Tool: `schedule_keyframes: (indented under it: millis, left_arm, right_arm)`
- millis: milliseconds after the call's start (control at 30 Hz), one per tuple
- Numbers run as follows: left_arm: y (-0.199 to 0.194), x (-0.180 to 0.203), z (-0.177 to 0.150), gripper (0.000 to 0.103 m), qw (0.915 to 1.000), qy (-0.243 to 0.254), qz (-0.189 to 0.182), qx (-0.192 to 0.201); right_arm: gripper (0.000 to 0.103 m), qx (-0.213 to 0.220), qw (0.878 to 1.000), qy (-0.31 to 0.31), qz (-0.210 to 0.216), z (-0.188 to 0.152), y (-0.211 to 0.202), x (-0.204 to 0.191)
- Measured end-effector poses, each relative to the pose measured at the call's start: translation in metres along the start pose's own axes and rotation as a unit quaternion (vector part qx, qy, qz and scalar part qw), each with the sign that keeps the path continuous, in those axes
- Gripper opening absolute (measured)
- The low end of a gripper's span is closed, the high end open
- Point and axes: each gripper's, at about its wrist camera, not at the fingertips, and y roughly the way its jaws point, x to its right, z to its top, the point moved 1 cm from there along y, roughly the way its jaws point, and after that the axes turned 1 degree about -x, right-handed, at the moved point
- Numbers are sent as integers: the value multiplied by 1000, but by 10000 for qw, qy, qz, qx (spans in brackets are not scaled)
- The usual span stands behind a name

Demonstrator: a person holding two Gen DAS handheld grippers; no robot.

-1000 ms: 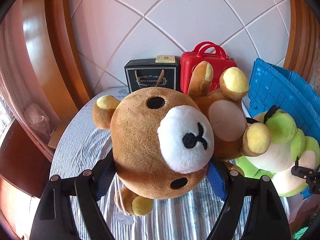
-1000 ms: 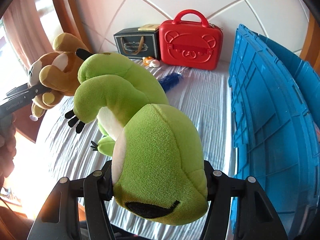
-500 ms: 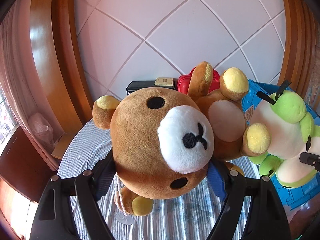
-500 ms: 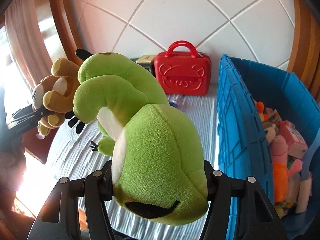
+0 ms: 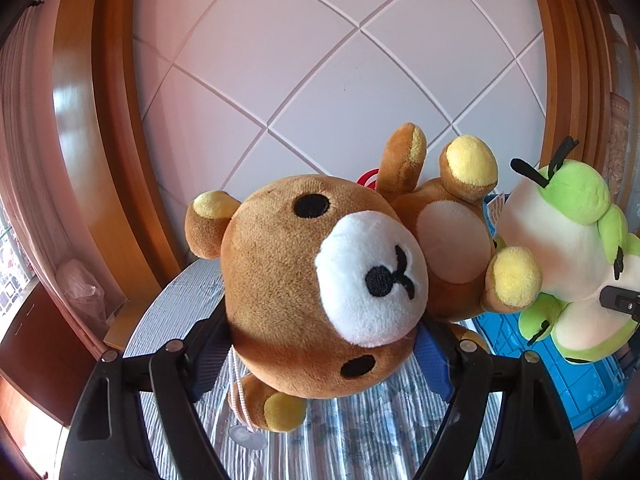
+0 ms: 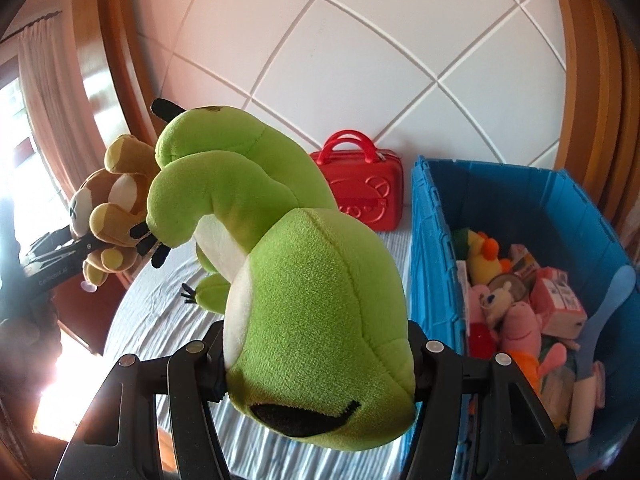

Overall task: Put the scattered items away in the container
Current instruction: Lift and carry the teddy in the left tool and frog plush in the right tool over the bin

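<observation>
My left gripper (image 5: 320,344) is shut on a brown teddy bear (image 5: 312,280) and holds it by the head, high above the table. The bear also shows at the left in the right wrist view (image 6: 112,216). My right gripper (image 6: 316,364) is shut on a green frog plush (image 6: 304,288), held in the air just left of the blue crate (image 6: 436,272). The frog shows at the right in the left wrist view (image 5: 568,256), close beside the bear's paw. The crate (image 5: 580,384) holds several toys and small boxes.
A red carry case (image 6: 368,192) stands at the back of the table against the tiled wall. The striped tablecloth (image 6: 168,320) lies below both grippers. Wooden panels and a curtain (image 6: 44,120) are at the left.
Both grippers have risen with their plush toys. The right gripper now looks down into the crate's inside. The black box at the back has dropped out of sight.
</observation>
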Motion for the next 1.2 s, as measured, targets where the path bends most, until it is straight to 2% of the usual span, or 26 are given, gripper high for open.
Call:
schedule_keyframes:
  millis: [267, 500, 967, 1200]
  left_arm:
    - [-8, 48, 23, 80, 9993, 206, -281, 169]
    - [-3, 106, 44, 80, 9964, 523, -586, 306]
    - [21, 234, 79, 80, 9862, 1092, -1180, 396]
    - [39, 288, 92, 80, 9804, 1313, -1433, 333]
  right_arm:
    - [60, 256, 9994, 174, -167, 9, -31, 43]
    - [60, 356, 9979, 390, -369, 8, -50, 89]
    - [60, 532, 9912, 875, -834, 4, -97, 189]
    - [60, 523, 9873, 1089, -1027, 2, -110, 225]
